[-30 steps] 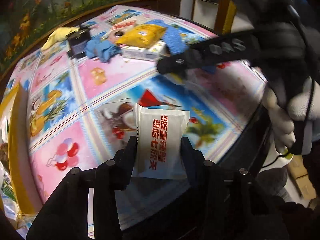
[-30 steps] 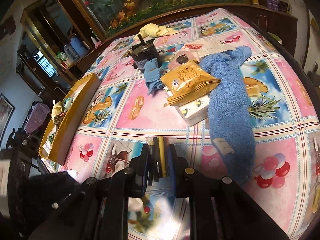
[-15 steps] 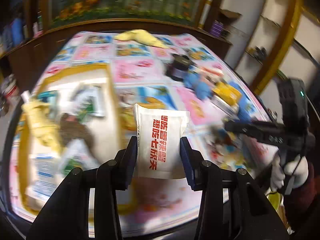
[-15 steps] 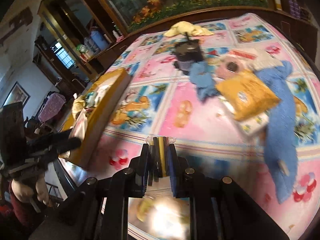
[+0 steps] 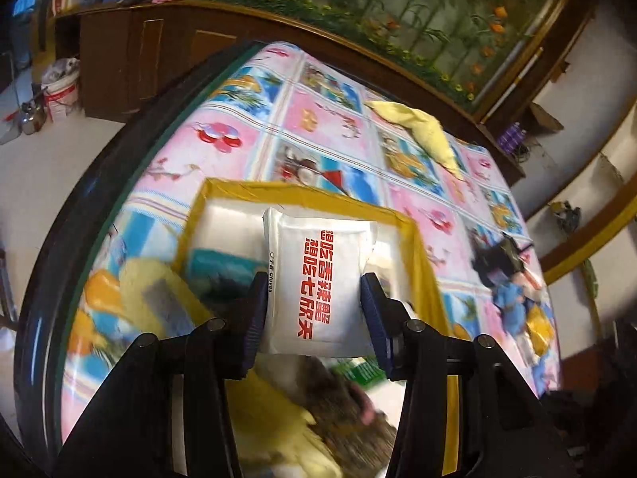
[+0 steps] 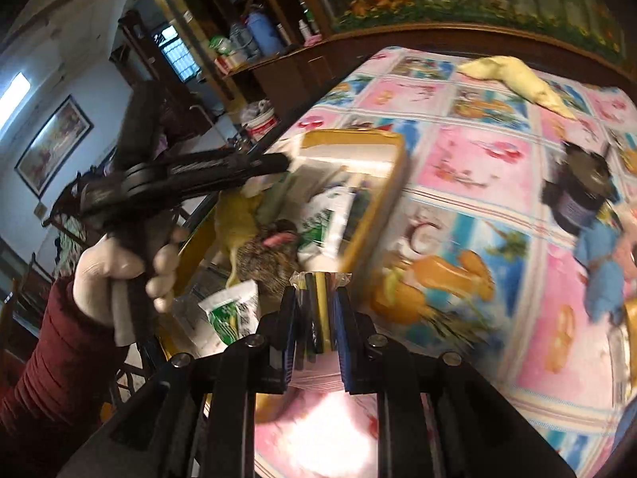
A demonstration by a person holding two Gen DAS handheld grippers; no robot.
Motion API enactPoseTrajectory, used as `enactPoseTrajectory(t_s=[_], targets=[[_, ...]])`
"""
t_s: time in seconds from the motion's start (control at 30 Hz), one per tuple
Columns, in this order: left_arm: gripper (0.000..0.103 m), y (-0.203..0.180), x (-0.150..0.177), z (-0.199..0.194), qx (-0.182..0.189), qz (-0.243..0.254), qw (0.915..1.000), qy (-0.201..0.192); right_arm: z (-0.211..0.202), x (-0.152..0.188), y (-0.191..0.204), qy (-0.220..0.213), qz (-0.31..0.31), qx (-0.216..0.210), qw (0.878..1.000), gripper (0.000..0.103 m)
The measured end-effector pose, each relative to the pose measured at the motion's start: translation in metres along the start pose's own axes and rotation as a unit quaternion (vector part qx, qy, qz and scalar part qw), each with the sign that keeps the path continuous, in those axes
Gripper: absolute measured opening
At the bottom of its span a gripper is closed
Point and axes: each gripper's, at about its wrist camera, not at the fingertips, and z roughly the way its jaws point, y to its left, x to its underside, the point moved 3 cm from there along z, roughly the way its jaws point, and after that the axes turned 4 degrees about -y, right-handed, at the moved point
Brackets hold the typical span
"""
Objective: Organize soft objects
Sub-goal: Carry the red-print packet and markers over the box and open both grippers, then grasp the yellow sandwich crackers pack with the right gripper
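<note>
The left tool (image 5: 314, 306) is clamped on a white packet (image 5: 318, 283) with red lettering, held above the yellow-rimmed box (image 5: 414, 247) just ahead of it. The right tool (image 6: 316, 318) pinches a thin clear-wrapped bundle (image 6: 318, 310); the box (image 6: 382, 215) sits ahead to its left on the tabletop (image 6: 477, 159), a yellow cloth (image 6: 513, 75) far beyond

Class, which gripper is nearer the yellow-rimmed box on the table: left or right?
Left. The left gripper, clamping a white packet, hangs over the yellow-rimmed box; the right gripper, pinching a thin clear packet, sits beside its rim.
</note>
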Motion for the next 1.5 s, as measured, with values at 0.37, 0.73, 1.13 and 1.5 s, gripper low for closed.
enactPoseTrajectory(t_s=[0.37,0.73,1.13,1.5], targets=[[0.057,0.032,-0.002,-0.012,0.054,-0.097,0.9939,0.002,0.050,-0.015,0.024,0.021,-0.010,0.026,0.999,0.028],[0.060,-0.029,0.023,-0.081,0.116,-0.094,0.9876,-0.047,0.009,0.000,0.000,-0.021,0.027,0.007,0.999,0.033],[0.071,-0.135,0.095,-0.085,0.164,-0.032,0.9855,-0.030,-0.074,-0.005,-0.170,-0.056,0.105,0.222,0.968,0.033],[0.071,-0.152,0.122,-0.060,0.128,-0.007,0.9916,0.015,-0.044,-0.012,-0.180,-0.021,0.135,0.060,0.989,0.035]])
